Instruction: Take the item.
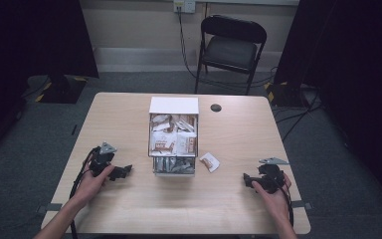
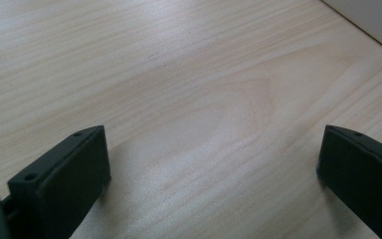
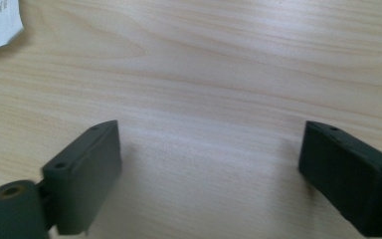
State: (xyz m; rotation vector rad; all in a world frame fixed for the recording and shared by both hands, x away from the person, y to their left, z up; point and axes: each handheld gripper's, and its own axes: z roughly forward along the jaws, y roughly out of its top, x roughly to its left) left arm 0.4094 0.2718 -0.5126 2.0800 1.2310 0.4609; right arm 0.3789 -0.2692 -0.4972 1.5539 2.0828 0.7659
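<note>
Both jaw pairs spread and empty, right gripper (image 1: 248,180) nearest the loose sachet (image 1: 210,162) lying on the worktop (image 1: 229,209) just right of the sachet-filled box (image 1: 174,105): approach low, straddle its edge, close gently.

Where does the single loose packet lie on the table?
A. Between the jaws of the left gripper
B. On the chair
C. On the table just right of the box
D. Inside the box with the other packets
C: in the high view the loose packet lies flat on the table, just right of the box, apart from both grippers.
</note>
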